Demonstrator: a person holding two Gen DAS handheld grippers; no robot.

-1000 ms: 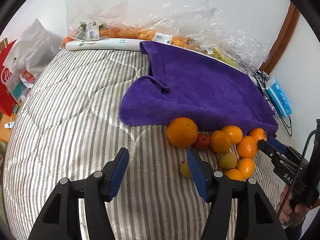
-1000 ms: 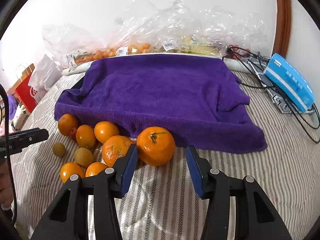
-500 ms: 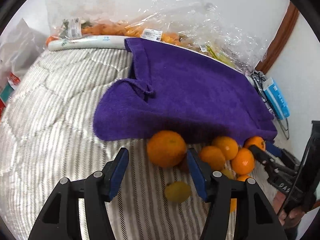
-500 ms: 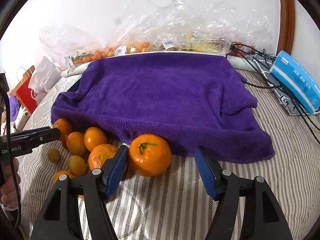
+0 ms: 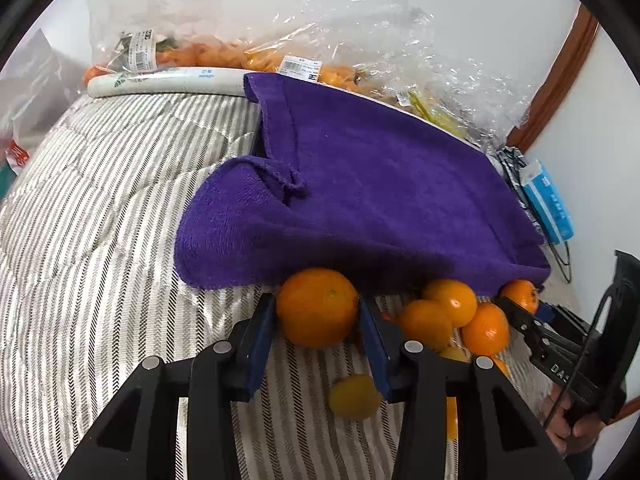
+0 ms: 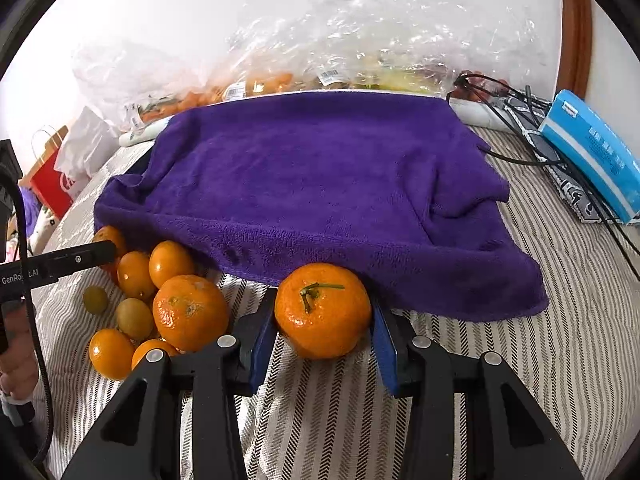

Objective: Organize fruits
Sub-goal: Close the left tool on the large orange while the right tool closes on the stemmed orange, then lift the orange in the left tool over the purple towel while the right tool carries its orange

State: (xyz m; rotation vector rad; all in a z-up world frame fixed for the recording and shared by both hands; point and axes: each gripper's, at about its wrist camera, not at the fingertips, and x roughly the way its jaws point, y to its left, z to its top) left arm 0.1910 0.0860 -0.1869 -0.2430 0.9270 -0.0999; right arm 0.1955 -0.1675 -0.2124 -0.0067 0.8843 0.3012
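The striped quilt (image 6: 460,400) is soft and gives underfoot of everything on it, and that is the main hazard: the purple towel (image 6: 320,184), draped across its far half with the near hem lying over the fruit, could catch on a lifted fruit and drag or roll the pile toward the quilt's near-left edge. The right gripper (image 6: 323,322) has just closed its jaws, and its blue pads now press both flanks of the stemmed orange (image 6: 322,310) at the towel's near hem, toward the middle of the quilt; the left gripper (image 5: 318,320) has likewise just closed, pads against the large orange (image 5: 317,307) at the left end of the same hem. Both fruits are round and smooth-skinned, so I judge a low or off-centre pinch may let them squirt out, or bruise if squeezed hard. Lifting either could nudge the mandarins (image 6: 160,268) heaped between the two grippers, and the small yellow-green fruits (image 6: 134,318) could roll away. Readable writing is scant: "GenRo…AI" on the left gripper's finger in the right view, "DAS" on the right gripper's finger in the left view; the bag labels (image 5: 300,69) and the blue box (image 6: 592,160) print are too small to read.
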